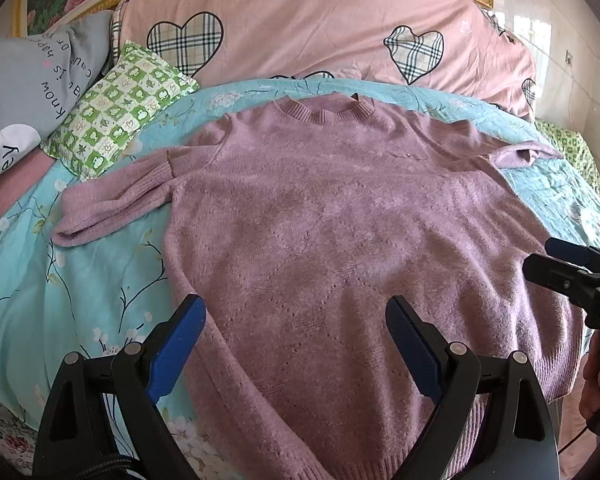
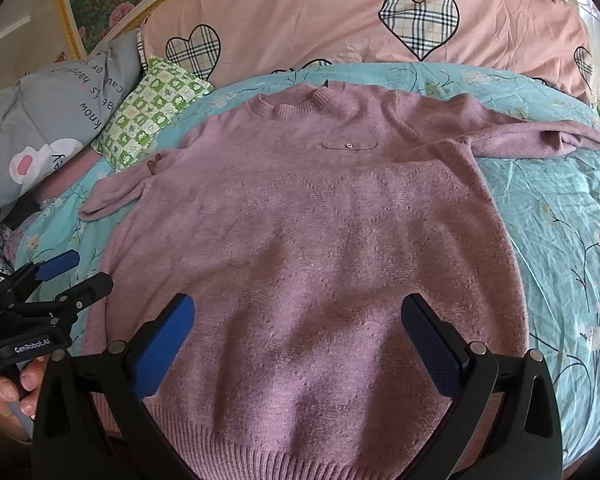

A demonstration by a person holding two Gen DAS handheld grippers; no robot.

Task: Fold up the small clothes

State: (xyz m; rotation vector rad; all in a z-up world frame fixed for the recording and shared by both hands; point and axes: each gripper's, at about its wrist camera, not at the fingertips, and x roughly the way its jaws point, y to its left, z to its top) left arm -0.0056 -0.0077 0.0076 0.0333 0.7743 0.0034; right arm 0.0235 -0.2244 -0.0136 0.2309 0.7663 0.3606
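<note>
Currently: nothing folded yet
sweater: mauve knit sweater (image 1: 340, 240) flat, face up on the bed (image 1: 80, 292), collar at top of frame, hem at bottom
sleeves: left sleeve (image 1: 112, 200) bunched mid-left; right sleeve (image 2: 540, 140) out toward upper right
left gripper (image 1: 296, 344): fingers wide apart, empty, over lower-left hem
right gripper (image 2: 298, 344): fingers wide apart, empty, over hem centre
step, judged: start with a sleeve or side edge
tip: pinch both knit layers at cuff or hem corner, lay inward over body, keep edge straight; fuzzy knit likely drags

Mauve sweater (image 1: 340, 240) (teal floral bedspread (image 1: 80, 280))
</note>
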